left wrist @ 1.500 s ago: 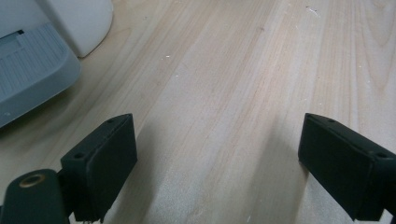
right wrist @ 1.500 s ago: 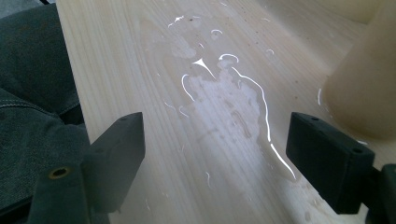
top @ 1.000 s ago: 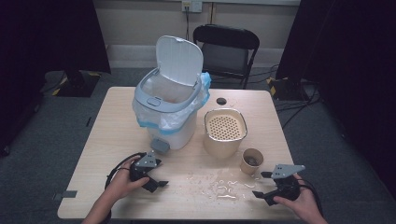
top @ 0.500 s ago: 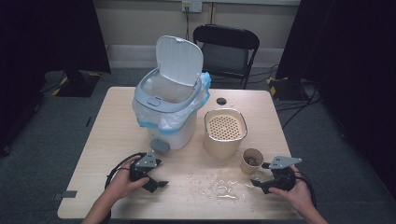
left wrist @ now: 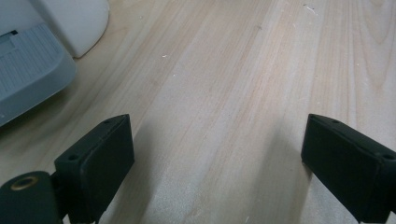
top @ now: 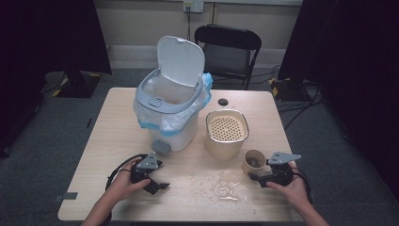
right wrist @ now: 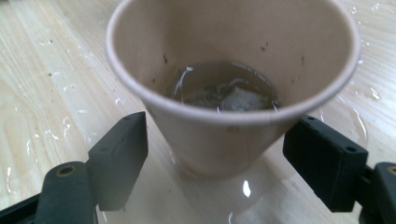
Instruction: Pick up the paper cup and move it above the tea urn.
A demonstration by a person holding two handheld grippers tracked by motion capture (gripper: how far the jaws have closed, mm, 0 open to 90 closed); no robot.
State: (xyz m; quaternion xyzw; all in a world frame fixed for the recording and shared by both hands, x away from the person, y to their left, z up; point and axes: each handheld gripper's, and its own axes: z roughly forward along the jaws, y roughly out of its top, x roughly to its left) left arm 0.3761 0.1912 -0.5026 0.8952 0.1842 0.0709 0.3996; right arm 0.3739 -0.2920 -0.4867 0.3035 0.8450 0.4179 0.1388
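The paper cup stood upright on the worktop near its right front, just in front of the beige strainer pot, and it sat between the spread jaws of the right tongs, which flanked its lower wall without visibly touching it. The cup held a little brownish liquid and a soggy lump, perhaps a tea bag.

The main risk, as I judged it, was a crushed or tipped cup: thin paper walls would buckle if the tongs closed hard, and a grip so low on a tapered cup could let it pivot and slop its contents. The wet patch under and beside the cup made things worse, since the base could skid on it as the jaws met it unevenly. A careless lift toward the pedal bin could also clip the strainer pot standing between.

The left tongs were wide open and empty, low over bare wood just in front of the bin's pedal.

Counted: one paper cup, one strainer pot, one bin with its lid up and a liner bag, two tongs, one folding chair behind the worktop.
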